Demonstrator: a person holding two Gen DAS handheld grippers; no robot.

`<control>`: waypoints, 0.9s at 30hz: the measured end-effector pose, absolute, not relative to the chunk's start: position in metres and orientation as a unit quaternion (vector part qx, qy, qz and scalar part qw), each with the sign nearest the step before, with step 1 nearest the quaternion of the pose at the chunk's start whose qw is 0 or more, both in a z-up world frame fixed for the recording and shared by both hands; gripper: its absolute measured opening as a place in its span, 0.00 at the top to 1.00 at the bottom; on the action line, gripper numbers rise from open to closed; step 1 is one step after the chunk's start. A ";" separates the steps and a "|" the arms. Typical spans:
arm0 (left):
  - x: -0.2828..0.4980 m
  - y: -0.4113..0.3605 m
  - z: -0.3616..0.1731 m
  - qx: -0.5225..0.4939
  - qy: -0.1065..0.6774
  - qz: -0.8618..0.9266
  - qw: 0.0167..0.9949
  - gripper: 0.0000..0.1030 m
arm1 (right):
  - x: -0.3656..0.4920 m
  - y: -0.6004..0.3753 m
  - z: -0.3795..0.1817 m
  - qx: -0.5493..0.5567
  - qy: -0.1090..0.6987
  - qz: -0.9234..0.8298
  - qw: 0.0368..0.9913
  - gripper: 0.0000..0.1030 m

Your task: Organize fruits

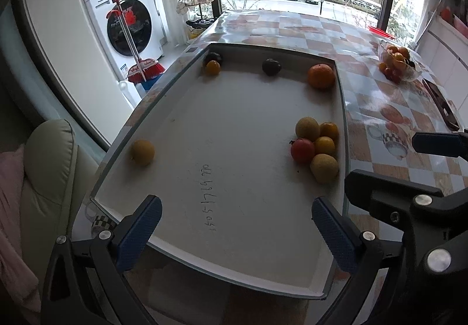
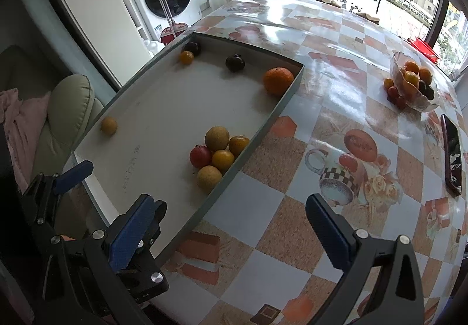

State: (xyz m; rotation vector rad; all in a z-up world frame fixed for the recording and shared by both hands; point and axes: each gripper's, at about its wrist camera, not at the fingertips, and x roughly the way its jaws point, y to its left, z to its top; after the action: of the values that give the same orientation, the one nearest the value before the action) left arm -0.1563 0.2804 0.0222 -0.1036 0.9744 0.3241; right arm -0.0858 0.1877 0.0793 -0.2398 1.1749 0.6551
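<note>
Since the fruits are small, round and smooth-skinned, you should expect them to roll at a nudge and slip if pinched off-centre; they look light, and probably bruise under a hard squeeze. Take each one across its widest middle, pads on opposite sides. Most sit in the shallow white tray [image 1: 341, 108]: a cluster of five [image 1: 317, 146] against its right wall, with a red fruit [image 1: 302, 150] on the open side as the easiest to reach, a large orange [image 1: 321, 76] in the far right corner, a dark fruit [image 1: 271, 66] at the far wall, a dark and small orange pair [image 1: 212, 64] in the far left corner, and a lone yellow fruit [image 1: 142, 152] by the left wall. More fruits fill the glass bowl [image 2: 421, 99] well apart on the checked tablecloth [image 2: 263, 225]. Your left gripper [image 1: 236, 232] hangs over the near end of the tray, jaws spread wide, holding and touching nothing. Your right gripper [image 2: 231, 234] straddles the tray's right wall near its near corner, equally wide and empty
</note>
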 end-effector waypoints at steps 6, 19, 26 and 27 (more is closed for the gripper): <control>-0.159 0.279 0.023 -0.051 0.469 0.155 0.868 0.00 | -0.092 0.190 0.081 -0.117 0.541 0.306 0.775 0.00; -0.164 0.272 0.027 -0.046 0.465 0.155 0.870 0.00 | -0.098 0.184 0.078 -0.117 0.546 0.302 0.773 0.00; -0.168 0.271 0.028 -0.047 0.464 0.155 0.871 0.00 | -0.100 0.181 0.077 -0.117 0.548 0.297 0.773 0.00; -0.168 0.271 0.028 -0.047 0.464 0.155 0.871 0.00 | -0.101 0.181 0.077 -0.117 0.548 0.297 0.773 0.00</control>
State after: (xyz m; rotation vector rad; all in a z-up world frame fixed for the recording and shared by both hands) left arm -0.1680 0.2711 0.0277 -0.0987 0.9709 0.3242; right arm -0.1007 0.1807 0.0766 -0.2537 1.1872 0.6430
